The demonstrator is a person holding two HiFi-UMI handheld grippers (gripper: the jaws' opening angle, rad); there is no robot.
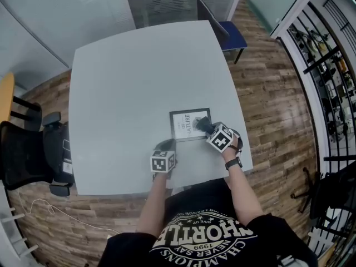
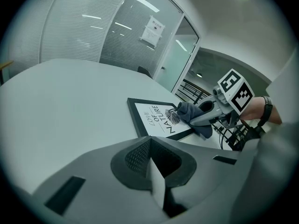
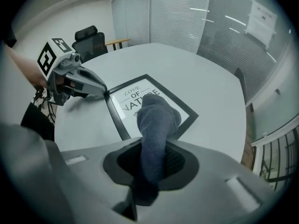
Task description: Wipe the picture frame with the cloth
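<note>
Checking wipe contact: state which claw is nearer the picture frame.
Right. The right claw hangs over the picture frame's right side, holding the cloth against it. The left claw, shut and empty, sits off the frame by its near left corner.

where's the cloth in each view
Head view: cloth just right of centre, on the right side of the picture frame.
Left gripper view: cloth right of centre, at the frame's right edge.
Right gripper view: cloth centre, clamped in the jaws, over the frame.
Shared landmark: the black-edged picture frame.
</note>
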